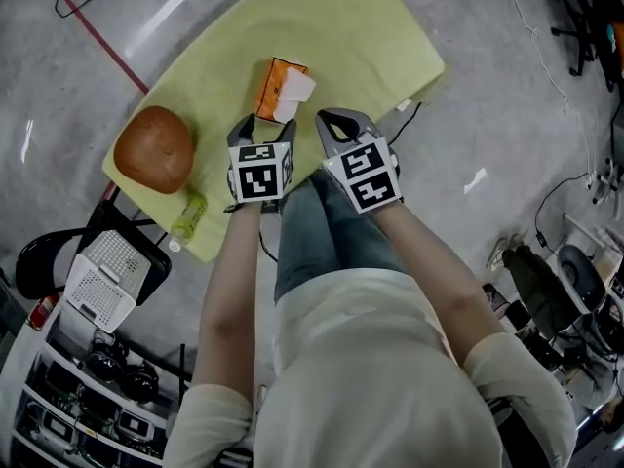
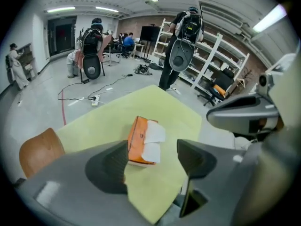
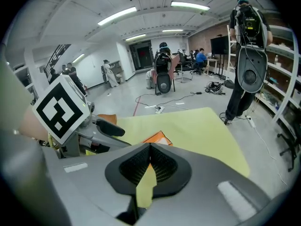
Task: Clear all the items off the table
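On the yellow-green worktop (image 1: pixel 361 37), head view, an orange tissue pack (image 1: pixel 278 88) lies at 12 o'clock of the left tool (image 1: pixel 268 123), just beyond its tips and apart from them. The left tool's jaws stand apart. The right tool (image 1: pixel 330 117) is just beside it at 3 o'clock, jaws together. A brown rounded object (image 1: pixel 154 149) sits at 9 o'clock of the left tool, and a bottle (image 1: pixel 187 217) lies at 7 o'clock, by the worktop's edge.

Left gripper view: the left tool (image 2: pixel 151 155) is spread wide. The tissue pack (image 2: pixel 140 142) shows in the gap, touched by neither pad.

Right gripper view: the right tool (image 3: pixel 149 161) is closed with nothing between the pads. The tissue pack (image 3: pixel 159 138) peeks out at 12 o'clock.
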Demonstrator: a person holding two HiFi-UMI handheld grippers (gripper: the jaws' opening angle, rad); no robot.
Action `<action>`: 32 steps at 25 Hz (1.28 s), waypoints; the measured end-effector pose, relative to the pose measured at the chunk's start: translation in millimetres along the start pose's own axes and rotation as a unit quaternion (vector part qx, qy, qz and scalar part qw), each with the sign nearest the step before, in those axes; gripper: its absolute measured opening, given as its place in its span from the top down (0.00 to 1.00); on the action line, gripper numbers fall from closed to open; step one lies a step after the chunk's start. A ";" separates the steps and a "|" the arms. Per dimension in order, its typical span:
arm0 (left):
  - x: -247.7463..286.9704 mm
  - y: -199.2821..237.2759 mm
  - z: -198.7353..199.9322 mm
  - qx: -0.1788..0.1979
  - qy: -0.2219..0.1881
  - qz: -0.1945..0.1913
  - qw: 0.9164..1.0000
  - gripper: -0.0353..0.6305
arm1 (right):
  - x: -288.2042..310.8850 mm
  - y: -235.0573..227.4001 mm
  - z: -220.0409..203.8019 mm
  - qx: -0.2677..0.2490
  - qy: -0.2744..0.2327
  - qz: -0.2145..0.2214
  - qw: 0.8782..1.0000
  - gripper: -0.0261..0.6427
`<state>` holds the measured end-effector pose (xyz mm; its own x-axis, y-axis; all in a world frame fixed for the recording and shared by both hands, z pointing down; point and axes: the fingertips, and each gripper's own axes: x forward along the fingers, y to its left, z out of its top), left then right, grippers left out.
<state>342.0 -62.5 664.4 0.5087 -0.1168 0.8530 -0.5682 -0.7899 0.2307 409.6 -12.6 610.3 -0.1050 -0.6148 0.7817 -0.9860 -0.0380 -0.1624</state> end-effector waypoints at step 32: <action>156.5 32.4 -36.8 0.080 0.130 0.043 0.987 0.13 | 28.8 -56.7 -71.1 0.120 0.023 -0.069 0.990 0.96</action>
<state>379.3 -84.2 822.6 0.2673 -0.0461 0.9625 -0.4824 -0.8711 0.0923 453.3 27.9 684.9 0.0175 -0.5538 0.8325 -0.9328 -0.3087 -0.1858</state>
